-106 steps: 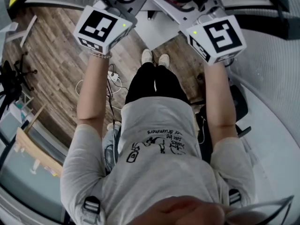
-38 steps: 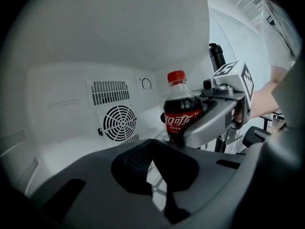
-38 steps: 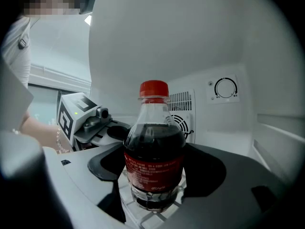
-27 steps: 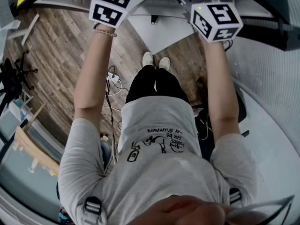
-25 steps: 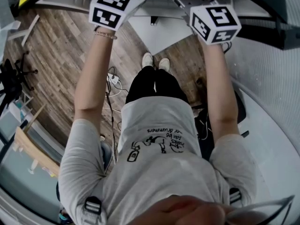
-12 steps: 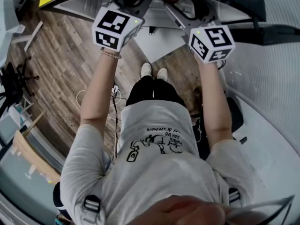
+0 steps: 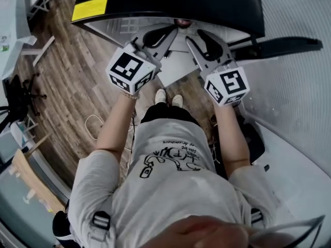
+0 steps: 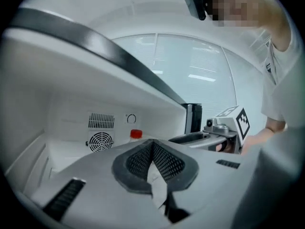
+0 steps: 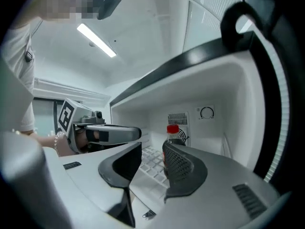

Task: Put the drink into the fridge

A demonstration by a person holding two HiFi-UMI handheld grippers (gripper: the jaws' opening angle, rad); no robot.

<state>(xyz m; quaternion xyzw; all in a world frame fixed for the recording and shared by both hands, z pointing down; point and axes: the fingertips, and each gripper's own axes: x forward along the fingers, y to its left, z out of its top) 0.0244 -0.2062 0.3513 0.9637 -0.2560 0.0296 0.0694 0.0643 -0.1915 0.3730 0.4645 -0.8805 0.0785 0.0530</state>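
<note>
I have the fridge (image 7: pixel 170 4) open in front of me, its black top under the head camera and its white inside showing in both gripper views. It holds one thing that I can make out: the drink (image 9: pixel 172 136), a dark bottle with a red cap. It stands upright on the white wire shelf (image 9: pixel 155 168), far back, just in front of the rear wall. The round fan grille (image 8: pixel 100 141) and a slotted vent above it are on that wall, with a small dial (image 8: pixel 131 119) beside the vent. From the left side I see only the bottle's red cap above my own tool, right of the fan grille. The rest of the shelf that I can see is bare wire.

My left tool (image 8: pixel 152 156) is closed: its two meshed pads meet along a line and there is nothing between them. It sits at the mouth of the fridge and touches nothing that I can see.

My right tool (image 9: pixel 152 149) has just been closing and its jaws now stand partly apart. Nothing is between them. Through the gap I see only the wire shelf. The bottle stands well beyond the right-hand jaw, partly hidden by it, and the pads are clear of it.

In the head view the two tools are side by side in front of the fridge opening, near each other but apart. Both marker cubes are over the wooden floor (image 7: pixel 67 87).
</note>
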